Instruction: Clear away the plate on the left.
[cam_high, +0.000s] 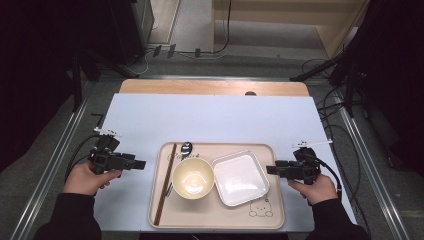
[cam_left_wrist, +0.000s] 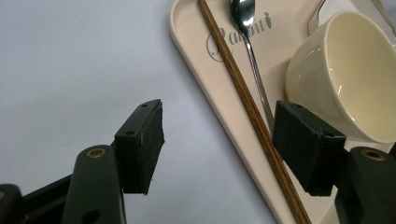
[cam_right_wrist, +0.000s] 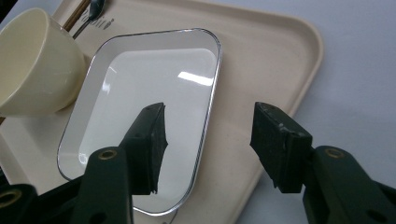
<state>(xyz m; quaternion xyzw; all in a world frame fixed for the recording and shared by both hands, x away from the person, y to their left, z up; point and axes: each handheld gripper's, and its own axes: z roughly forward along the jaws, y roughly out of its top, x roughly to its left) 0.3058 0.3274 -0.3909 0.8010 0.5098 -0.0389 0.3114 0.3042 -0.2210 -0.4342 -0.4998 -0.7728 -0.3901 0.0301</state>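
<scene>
High view: the tray (cam_high: 220, 220) sits near the surface's (cam_high: 150, 115) front edge, with bare surface to either side. The right gripper (cam_high: 272, 169), fingers released and holding nothing, hovers at the white plate's (cam_high: 240, 179) right rim. The left gripper (cam_high: 141, 164), also released, waits left of the tray.

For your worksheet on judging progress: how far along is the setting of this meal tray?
Done: chopsticks, spoon, bowl and white plate all lie on the tray. In hand: nothing; the right gripper stands open beside the plate, the left gripper open off the tray. Left: nothing obvious.
</scene>
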